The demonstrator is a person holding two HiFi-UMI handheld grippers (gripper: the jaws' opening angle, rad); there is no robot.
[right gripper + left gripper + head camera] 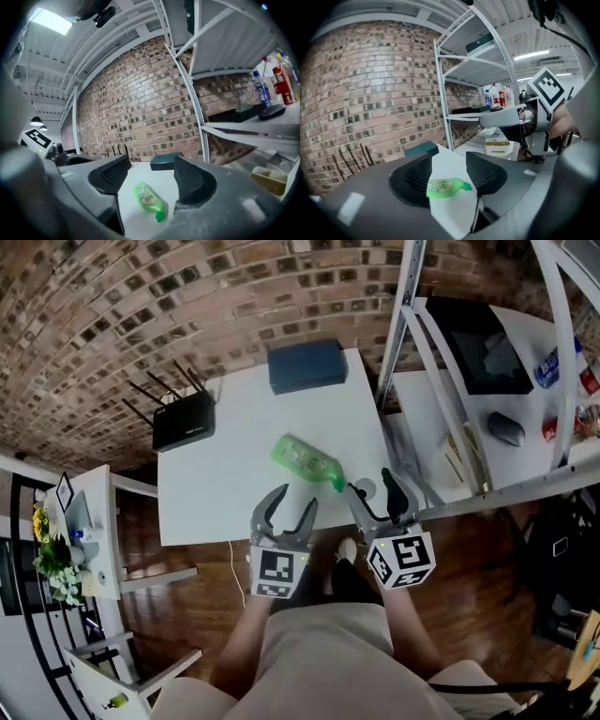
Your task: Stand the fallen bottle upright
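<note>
Ahead of our left tool [296, 498] and right tool [370, 482], both spread empty, we are risking nudging the round bottle [306, 460] into rolling.

One of the left jaws hides the bottle's [446, 186] base end.

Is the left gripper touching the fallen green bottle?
Apart. The head view shows bare white table between the left gripper and the green bottle.

One green bottle [307, 461], one blue box [307, 366], one router [184, 420], two grippers [295, 501] [372, 486]
</note>
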